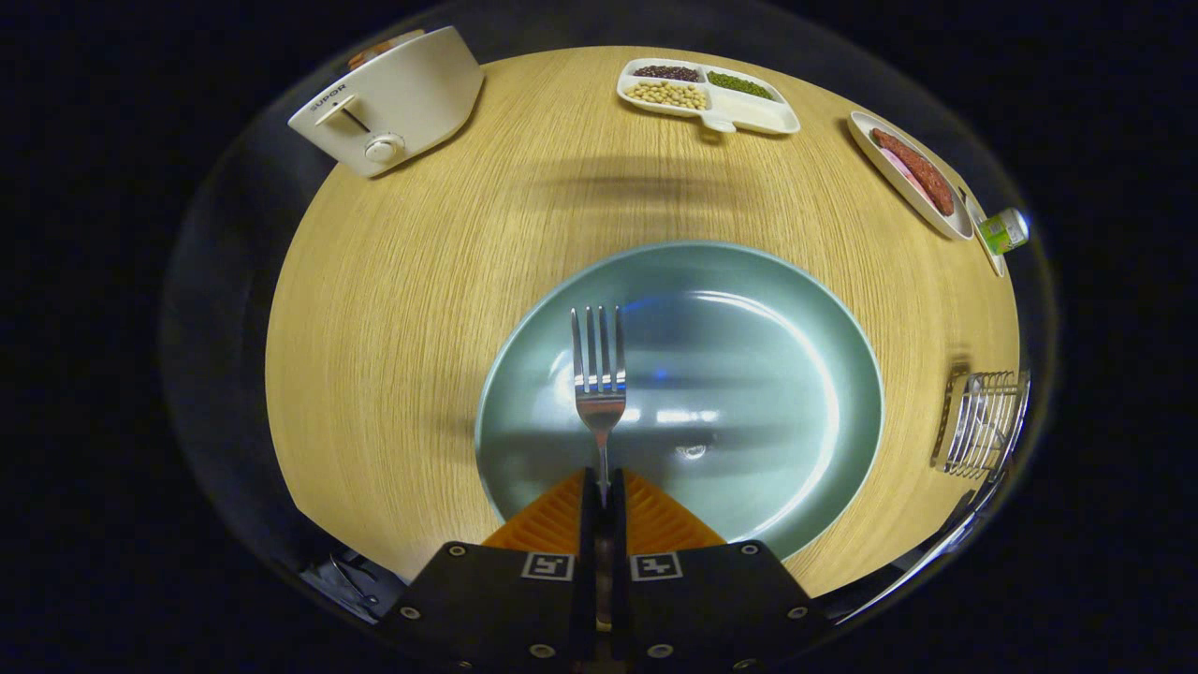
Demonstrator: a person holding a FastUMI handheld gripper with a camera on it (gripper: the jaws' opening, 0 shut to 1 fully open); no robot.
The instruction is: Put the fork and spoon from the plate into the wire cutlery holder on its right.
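Observation:
My gripper (pixel 604 491) is shut on the handle of a steel fork (pixel 599 374). The fork sticks straight out ahead of the fingers, tines pointing away, held above the left half of a grey-green plate (pixel 767 374). The plate lies on the wooden table just beyond the fingers, and its bare surface shows only reflections. To the right of the plate, near the table's edge, stands the wire cutlery holder (pixel 983 421). Something long and shiny lies by the table's edge below the holder, too blurred to identify.
A white toaster (pixel 393 98) stands at the far left of the round wooden table (pixel 393 309). A divided white tray (pixel 707 94) with beans sits at the far side. A white dish (pixel 913 173) with sausage and a small green bottle (pixel 1006 229) lie far right.

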